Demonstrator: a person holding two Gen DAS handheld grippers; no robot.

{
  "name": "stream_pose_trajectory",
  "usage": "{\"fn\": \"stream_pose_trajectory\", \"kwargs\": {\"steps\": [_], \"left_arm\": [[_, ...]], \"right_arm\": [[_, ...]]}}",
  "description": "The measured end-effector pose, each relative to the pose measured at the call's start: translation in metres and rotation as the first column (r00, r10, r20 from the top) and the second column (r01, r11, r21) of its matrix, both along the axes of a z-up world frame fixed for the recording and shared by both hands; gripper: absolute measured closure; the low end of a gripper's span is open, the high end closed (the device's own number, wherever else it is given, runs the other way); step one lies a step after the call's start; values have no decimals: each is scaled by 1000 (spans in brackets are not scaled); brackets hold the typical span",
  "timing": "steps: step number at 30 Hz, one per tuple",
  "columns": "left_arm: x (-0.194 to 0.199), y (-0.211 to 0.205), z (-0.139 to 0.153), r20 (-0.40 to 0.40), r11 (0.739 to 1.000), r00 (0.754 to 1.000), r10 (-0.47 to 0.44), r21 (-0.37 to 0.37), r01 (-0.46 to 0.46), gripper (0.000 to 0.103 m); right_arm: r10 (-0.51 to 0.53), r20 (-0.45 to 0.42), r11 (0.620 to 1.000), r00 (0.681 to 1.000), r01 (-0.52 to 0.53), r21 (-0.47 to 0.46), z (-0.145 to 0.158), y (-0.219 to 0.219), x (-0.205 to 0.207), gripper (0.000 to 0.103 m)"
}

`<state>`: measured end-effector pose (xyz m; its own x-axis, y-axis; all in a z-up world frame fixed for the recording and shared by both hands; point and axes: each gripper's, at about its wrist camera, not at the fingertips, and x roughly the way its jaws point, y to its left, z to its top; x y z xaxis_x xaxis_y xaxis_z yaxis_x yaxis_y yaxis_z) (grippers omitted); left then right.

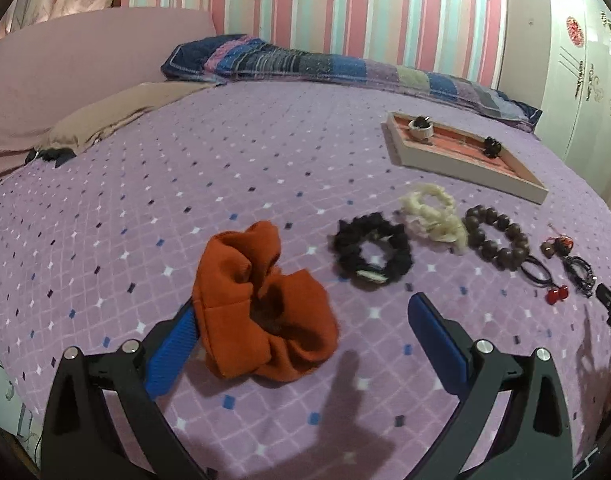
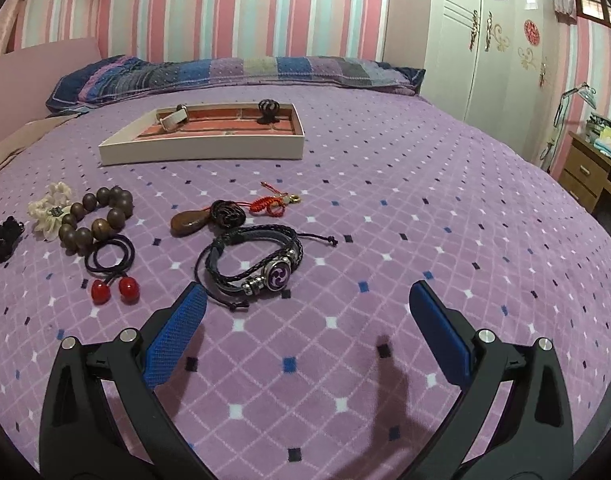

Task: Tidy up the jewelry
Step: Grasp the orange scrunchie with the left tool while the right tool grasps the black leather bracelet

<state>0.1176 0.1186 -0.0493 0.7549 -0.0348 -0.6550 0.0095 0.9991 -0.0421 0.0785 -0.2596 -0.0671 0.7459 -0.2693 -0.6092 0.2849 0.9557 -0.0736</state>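
Rust-orange fabric scrunchie (image 1: 261, 304) lies on the purple diamond-patterned bedspread (image 1: 225, 168), between the wide-spread jaws of the left gripper (image 1: 301, 320), touching its left pad. The right gripper (image 2: 305, 312), jaws also wide, hangs just short of the dark braided leather bracelet (image 2: 257, 266). Both look poised to pick; next, close on each piece and carry it to the shallow white tray (image 2: 201, 148) beyond.

The orange scrunchie (image 1: 261, 304) covers the tip of the left gripper's (image 1: 305, 328) left finger. Beside the tray (image 2: 201, 148), the black scrunchie (image 2: 5, 240) is cut by the right wrist view's edge. The tray's small contents are unclear.
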Motion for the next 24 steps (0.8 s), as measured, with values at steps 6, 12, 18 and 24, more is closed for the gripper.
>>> {"fn": "stream_pose_trajectory", "kwargs": {"steps": [6, 12, 18, 24], "left_arm": [[10, 15, -10, -36, 1000, 999, 3, -29, -5, 27], [13, 21, -21, -83, 999, 996, -12, -45, 9, 43], [16, 20, -27, -85, 999, 996, -32, -20, 30, 43], [22, 23, -27, -79, 999, 996, -36, -37, 33, 60]], "right_arm": [[-21, -7, 1000, 1000, 21, 13, 2, -9, 15, 4], [-29, -32, 999, 999, 29, 20, -1, -12, 32, 10], [-19, -106, 995, 994, 29, 93, -15, -21, 46, 26], [-9, -108, 992, 994, 23, 125, -18, -24, 46, 34]]}}
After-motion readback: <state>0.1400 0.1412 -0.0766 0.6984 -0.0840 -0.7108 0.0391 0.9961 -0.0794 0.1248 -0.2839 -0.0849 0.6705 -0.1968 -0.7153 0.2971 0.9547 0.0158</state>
